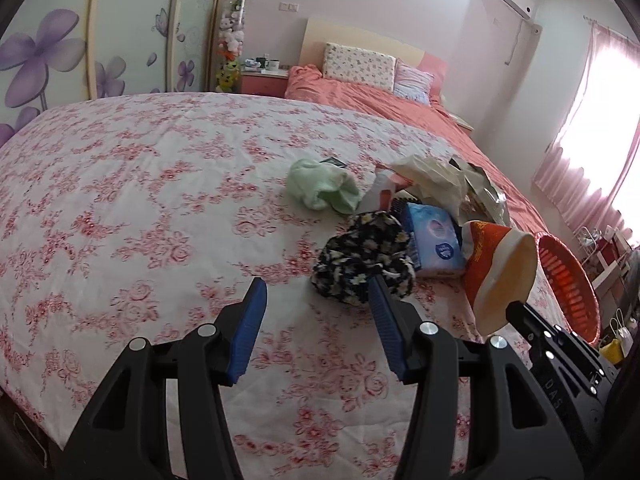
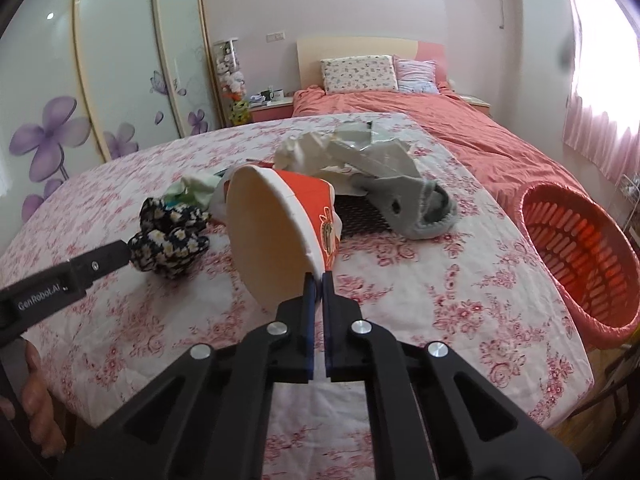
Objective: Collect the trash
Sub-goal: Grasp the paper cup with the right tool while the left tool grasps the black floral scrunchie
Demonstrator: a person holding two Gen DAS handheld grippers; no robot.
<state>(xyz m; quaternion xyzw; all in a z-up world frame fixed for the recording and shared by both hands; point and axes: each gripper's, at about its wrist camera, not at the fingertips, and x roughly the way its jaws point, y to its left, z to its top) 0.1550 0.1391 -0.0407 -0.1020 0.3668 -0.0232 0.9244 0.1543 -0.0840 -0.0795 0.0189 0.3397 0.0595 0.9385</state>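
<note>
paper cup (image 2: pixel 280 220) pinched by its thin rim in closed right gripper (image 2: pixel 318 280), left of red basket (image 2: pixel 580 248); left gripper (image 1: pixel 316 308) spread, idle; risk of rim slipping mid-carry.

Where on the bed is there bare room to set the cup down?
Bare quilt lies left of the green cloth and black flowered cloth, and between the cup and the red basket. Behind the cup it is crowded with bags, a grey slipper and a tissue pack.
</note>
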